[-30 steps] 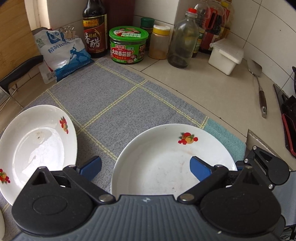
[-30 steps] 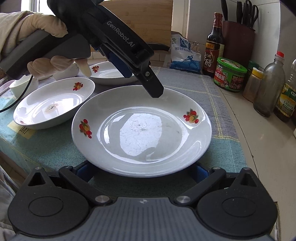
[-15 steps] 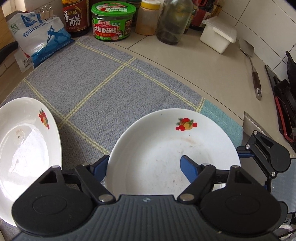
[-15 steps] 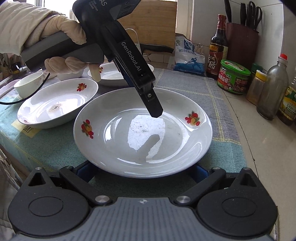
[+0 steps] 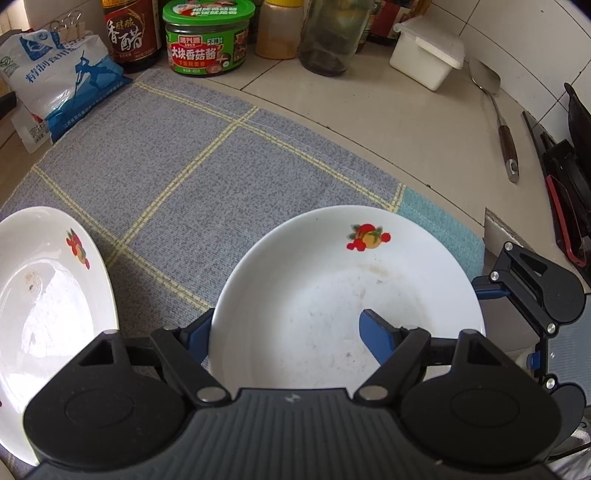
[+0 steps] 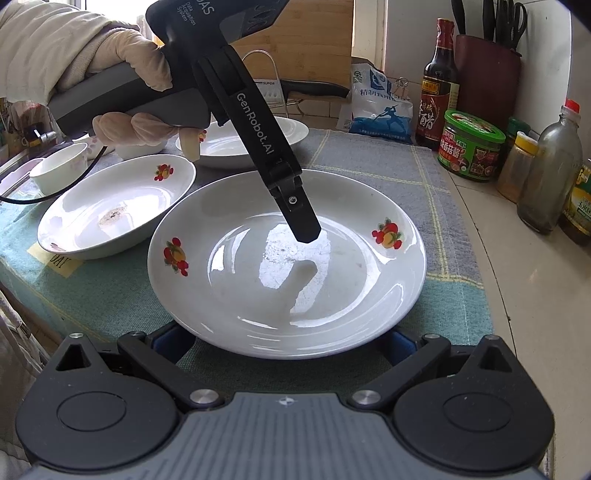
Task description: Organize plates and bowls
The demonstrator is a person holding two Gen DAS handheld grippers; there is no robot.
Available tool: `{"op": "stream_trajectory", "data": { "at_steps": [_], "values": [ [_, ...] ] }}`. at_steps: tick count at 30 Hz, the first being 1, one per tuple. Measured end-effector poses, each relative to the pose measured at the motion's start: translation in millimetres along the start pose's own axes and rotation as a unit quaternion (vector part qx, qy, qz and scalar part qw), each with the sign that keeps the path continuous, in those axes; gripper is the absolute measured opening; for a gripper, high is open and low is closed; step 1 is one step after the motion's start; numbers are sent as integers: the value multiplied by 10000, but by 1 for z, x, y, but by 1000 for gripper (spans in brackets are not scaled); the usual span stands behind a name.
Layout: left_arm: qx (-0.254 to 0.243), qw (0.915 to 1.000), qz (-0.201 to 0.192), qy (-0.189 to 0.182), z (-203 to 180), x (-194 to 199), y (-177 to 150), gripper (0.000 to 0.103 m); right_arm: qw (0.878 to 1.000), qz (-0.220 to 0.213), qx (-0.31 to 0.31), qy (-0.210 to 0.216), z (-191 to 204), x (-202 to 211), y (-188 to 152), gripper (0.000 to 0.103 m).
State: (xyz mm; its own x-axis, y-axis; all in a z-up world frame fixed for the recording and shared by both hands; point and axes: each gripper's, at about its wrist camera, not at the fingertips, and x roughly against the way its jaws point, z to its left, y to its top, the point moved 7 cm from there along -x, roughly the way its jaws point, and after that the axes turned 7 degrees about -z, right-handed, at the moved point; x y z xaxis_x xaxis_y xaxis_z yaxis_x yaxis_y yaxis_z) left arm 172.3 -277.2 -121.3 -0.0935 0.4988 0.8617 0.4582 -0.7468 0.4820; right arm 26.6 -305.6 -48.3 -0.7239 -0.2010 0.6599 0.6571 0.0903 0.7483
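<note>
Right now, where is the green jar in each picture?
Left wrist view: the green jar stands at the top, left of centre, behind the grey cloth.
Right wrist view: the green jar stands at the right, halfway up.
Shared landmark: the dark vinegar bottle just left of it.

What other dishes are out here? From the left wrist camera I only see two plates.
Observer: There's a third plate, behind the front plate and the second plate.
Operator: Any bowls?
Observer: One small white bowl, at the far left beyond the second plate.
Operator: Where's the right gripper?
Observer: The right gripper sits low at the front plate's near rim, one finger on each side.
</note>
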Motion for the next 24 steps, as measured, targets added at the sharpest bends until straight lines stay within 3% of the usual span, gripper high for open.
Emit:
{"op": "stream_trajectory", "data": {
  "at_steps": [14, 24],
  "values": [
    [130, 9986, -506, 124, 17, -3, 52, 80, 9995, -81, 302, -94, -41, -19, 30, 103],
    [184, 9974, -653, 230, 33, -27, 94, 80, 9991, -49, 406, -124, -81, -43, 42, 103]
  ]
}}
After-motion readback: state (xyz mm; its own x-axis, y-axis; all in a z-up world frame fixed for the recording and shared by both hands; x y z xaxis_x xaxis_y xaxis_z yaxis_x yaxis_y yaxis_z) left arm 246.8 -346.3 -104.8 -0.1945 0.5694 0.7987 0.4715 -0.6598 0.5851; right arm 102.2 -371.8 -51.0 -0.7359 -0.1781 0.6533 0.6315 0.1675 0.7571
